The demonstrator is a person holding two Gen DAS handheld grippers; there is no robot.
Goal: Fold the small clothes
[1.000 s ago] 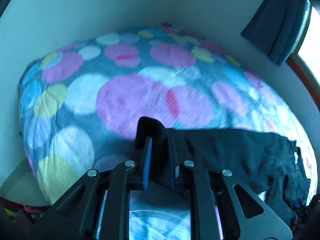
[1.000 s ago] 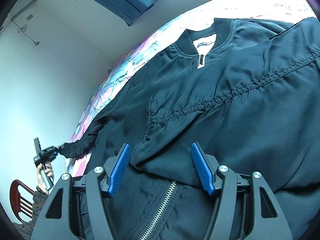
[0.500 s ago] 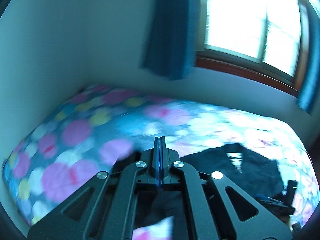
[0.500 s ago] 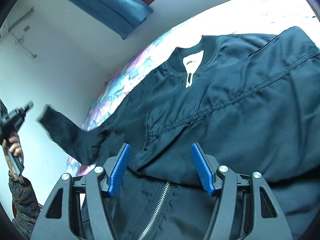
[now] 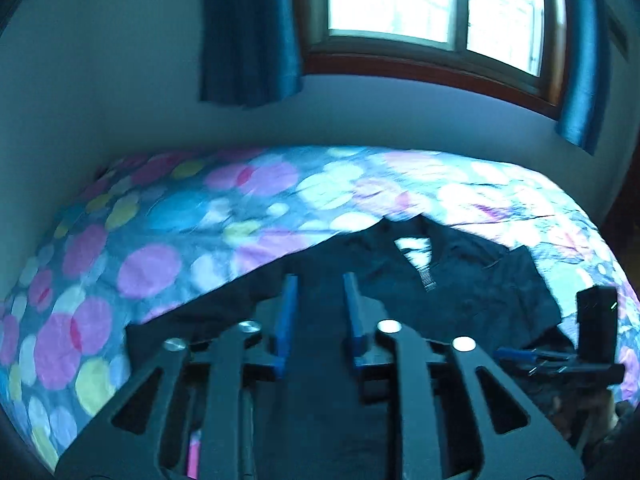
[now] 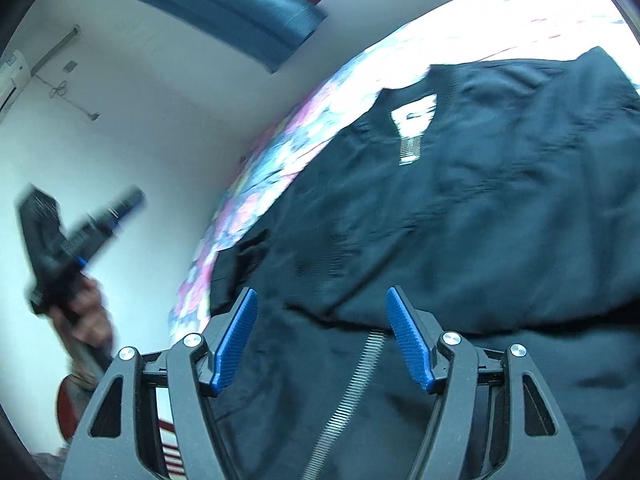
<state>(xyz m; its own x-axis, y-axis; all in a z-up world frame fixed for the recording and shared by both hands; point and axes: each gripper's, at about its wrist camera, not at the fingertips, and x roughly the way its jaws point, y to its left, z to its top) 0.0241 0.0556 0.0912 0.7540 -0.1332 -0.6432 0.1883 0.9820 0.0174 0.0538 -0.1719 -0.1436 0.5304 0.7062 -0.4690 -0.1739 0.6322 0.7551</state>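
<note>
A black zip-up jacket [image 6: 480,220] lies spread on the bed, collar at the far side; it also shows in the left wrist view [image 5: 460,276]. Its left sleeve lies folded over the body. My left gripper [image 5: 318,284] is open and empty above the jacket's left side. My right gripper [image 6: 320,300] is open and empty, hovering over the jacket's lower front near the zipper [image 6: 352,384]. The left gripper also shows at the left of the right wrist view [image 6: 72,236], raised off the bed, blurred.
The bed has a polka-dot cover [image 5: 160,240] and stands against pale walls. A window [image 5: 432,8] with blue curtains [image 5: 248,32] is behind the bed. The right gripper's body [image 5: 592,340] appears at the right edge of the left wrist view.
My left gripper, shut on the sleeve cuff a second ago, lifted and swung it over the jacket body, then opened and let it go. The right gripper stayed open in place.
</note>
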